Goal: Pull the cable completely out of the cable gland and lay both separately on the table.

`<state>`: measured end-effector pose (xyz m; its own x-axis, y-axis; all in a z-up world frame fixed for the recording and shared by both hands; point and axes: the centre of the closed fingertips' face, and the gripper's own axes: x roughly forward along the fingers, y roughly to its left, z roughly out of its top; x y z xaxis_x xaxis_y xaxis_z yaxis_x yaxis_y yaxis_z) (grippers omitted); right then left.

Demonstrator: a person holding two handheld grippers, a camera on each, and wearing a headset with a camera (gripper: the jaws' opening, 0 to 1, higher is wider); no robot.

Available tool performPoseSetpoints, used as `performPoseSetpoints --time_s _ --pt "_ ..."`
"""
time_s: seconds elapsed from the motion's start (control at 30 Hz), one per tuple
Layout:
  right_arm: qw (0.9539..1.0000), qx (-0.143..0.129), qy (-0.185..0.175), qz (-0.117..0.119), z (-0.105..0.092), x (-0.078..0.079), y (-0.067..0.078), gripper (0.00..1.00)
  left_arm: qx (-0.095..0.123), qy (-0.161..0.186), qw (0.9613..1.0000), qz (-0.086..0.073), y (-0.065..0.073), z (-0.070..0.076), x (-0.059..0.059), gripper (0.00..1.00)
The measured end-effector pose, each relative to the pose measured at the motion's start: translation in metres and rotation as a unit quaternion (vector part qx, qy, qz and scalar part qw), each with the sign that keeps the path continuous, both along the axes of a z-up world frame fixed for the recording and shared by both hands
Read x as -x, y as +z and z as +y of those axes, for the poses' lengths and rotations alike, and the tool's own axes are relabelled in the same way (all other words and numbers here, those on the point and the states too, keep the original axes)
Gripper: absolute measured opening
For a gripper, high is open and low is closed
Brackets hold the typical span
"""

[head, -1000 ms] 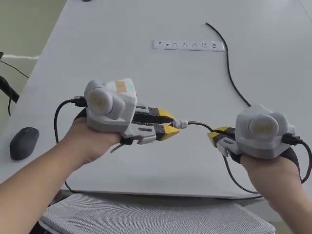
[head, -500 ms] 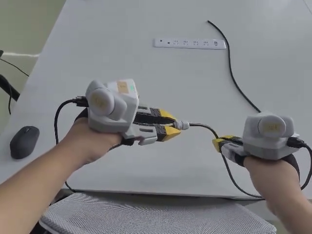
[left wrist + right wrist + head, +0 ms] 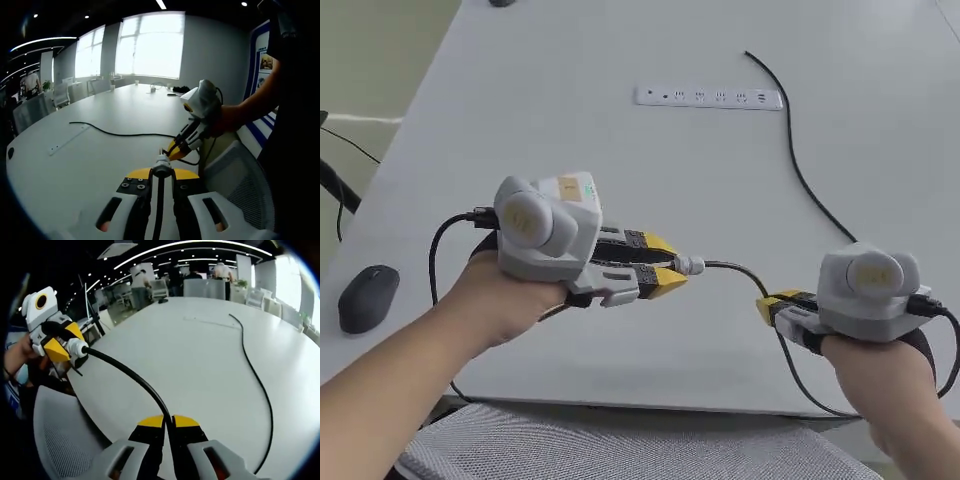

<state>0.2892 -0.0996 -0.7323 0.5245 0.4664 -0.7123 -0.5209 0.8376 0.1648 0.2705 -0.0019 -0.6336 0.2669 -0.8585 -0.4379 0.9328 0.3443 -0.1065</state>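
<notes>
Cable gland (image 3: 688,265), a small pale rounded plastic fitting, sits pinched between the yellow-tipped jaws of the left gripper (image 3: 670,266). Its nose pokes just past the tips, so the body looks braced against a pull. From it runs the cable (image 3: 735,267), black, smooth and round-sheathed. It bows in a soft arc to the right gripper (image 3: 767,305), whose jaws are pressed together on it a little way along. Both grippers hang apart above the table (image 3: 620,160), a stance suited to drawing the cable out lengthwise. It has not come free of the gland yet. A long black run, probably the same cable, lies across the matte white tabletop past a white power strip (image 3: 710,96). A dark rounded mouse (image 3: 367,296) rests near the left edge
</notes>
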Motion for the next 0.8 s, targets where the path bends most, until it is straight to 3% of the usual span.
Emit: performPoseSetpoints --time_s 0.47,0.53,0.6,0.67,0.77,0.8 --pt "0.9988 0.007 0.042 -0.024 0.008 0.006 0.009 0.04 -0.002 0.011 0.9999 0.005 0.000 0.007 -0.005 0.15" --pt "0.9986 0.002 0.038 -0.036 0.007 0.003 0.018 0.10 -0.001 0.012 0.9999 0.005 0.001 0.008 -0.006 0.15" --pt "0.9981 -0.027 0.041 -0.036 0.013 0.003 0.030 0.14 -0.001 0.013 0.9999 0.004 0.000 0.009 -0.007 0.15" --pt "0.9953 -0.027 0.068 -0.063 0.018 0.000 0.045 0.18 -0.001 0.014 0.9999 0.006 -0.001 0.009 -0.007 0.15" --pt "0.9858 -0.031 0.118 -0.115 0.033 -0.001 0.074 0.21 -0.001 0.014 0.9999 0.008 -0.002 0.010 -0.007 0.15" --pt "0.9828 -0.019 0.131 -0.128 0.036 -0.002 0.081 0.21 -0.001 0.013 0.9999 0.008 -0.002 0.010 -0.007 0.15"
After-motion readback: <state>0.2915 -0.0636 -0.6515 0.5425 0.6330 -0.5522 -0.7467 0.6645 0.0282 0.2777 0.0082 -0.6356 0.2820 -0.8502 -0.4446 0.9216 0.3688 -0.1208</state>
